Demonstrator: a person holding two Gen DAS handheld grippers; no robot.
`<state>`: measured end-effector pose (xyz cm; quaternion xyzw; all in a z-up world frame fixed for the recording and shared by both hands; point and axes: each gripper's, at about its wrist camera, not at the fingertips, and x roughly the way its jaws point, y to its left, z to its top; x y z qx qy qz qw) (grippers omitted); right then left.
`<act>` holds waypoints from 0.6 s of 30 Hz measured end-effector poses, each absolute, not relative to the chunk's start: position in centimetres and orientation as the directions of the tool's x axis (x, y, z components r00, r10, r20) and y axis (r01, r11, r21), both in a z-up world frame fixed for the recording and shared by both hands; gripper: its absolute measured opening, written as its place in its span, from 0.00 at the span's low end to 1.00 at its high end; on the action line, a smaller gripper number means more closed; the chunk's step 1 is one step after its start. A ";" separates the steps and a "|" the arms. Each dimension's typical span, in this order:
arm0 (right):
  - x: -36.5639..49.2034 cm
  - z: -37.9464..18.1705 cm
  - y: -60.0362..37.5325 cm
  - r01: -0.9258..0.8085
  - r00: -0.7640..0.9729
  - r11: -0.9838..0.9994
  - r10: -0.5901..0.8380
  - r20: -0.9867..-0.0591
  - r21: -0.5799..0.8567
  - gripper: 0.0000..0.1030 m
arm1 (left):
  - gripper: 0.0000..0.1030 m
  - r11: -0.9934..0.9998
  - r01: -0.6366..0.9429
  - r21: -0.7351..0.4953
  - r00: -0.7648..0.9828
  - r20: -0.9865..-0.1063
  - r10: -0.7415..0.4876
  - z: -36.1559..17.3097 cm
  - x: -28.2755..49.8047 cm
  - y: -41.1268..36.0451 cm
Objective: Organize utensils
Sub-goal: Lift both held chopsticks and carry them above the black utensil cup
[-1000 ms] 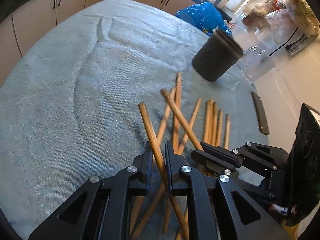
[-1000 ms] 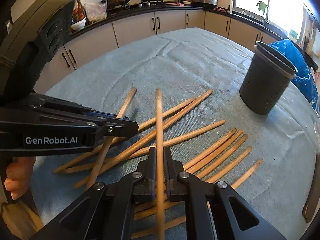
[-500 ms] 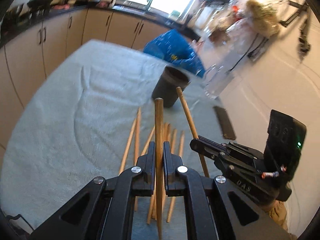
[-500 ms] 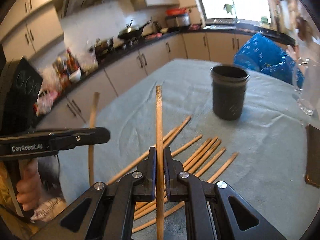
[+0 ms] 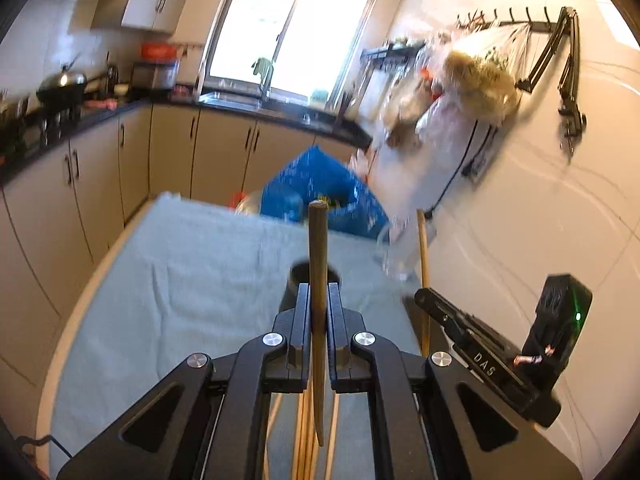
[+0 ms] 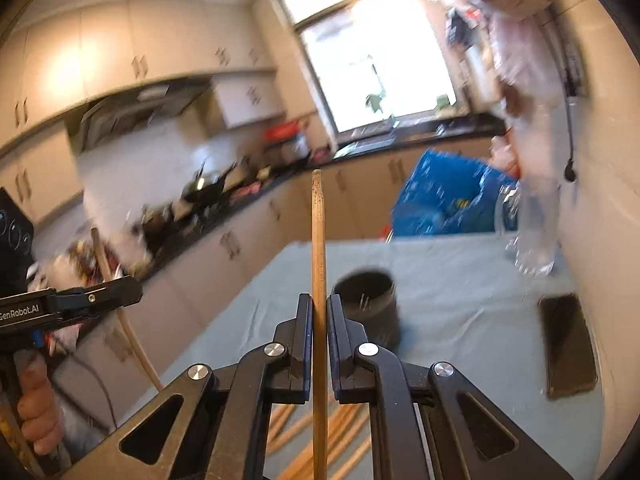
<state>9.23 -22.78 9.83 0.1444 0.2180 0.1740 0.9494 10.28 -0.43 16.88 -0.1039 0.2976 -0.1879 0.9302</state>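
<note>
The table has a blue-green cloth over it, and both views show it. Only the right wrist view shows the flat dark slab lying on the cloth near the wall. One dark round cup stands on the cloth past both claws; in the left wrist view most of it hides behind the claw. The left claw is pinched tight on one wooden stick that stands straight up. The right claw is pinched tight on a second stick, straight up too. So two sticks are held, one in each claw. More loose sticks lie on the cloth below the claws, but they are too hidden to count.
</note>
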 end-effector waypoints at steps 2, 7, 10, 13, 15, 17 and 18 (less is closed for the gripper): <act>10.3 10.8 -23.1 -0.240 0.877 0.902 0.360 -0.319 0.360 0.07 | 0.06 0.911 0.290 -0.294 0.776 -0.485 -0.403 18.3 11.9 -0.9; 14.5 12.5 -23.9 -0.195 0.917 0.886 0.317 -0.242 0.420 0.07 | 0.06 0.904 0.274 -0.329 0.800 -0.444 -0.404 20.5 16.6 -1.7; 17.4 13.3 -24.2 -0.179 0.929 0.876 0.301 -0.217 0.447 0.07 | 0.06 0.902 0.262 -0.344 0.816 -0.420 -0.397 21.0 19.2 -2.2; 20.2 13.6 -24.4 -0.171 0.939 0.869 0.287 -0.191 0.465 0.07 | 0.06 0.902 0.249 -0.353 0.820 -0.420 -0.390 20.5 22.3 -2.9; 21.9 13.4 -24.4 -0.162 0.946 0.865 0.273 -0.176 0.474 0.07 | 0.06 0.905 0.240 -0.352 0.817 -0.431 -0.384 19.8 24.1 -3.5; 23.6 13.2 -24.6 -0.150 0.953 0.862 0.256 -0.160 0.485 0.07 | 0.06 0.914 0.227 -0.337 0.819 -0.441 -0.367 19.0 25.7 -4.2; 24.1 13.0 -24.6 -0.145 0.956 0.860 0.249 -0.154 0.490 0.07 | 0.06 0.918 0.221 -0.328 0.817 -0.452 -0.358 18.5 26.6 -4.7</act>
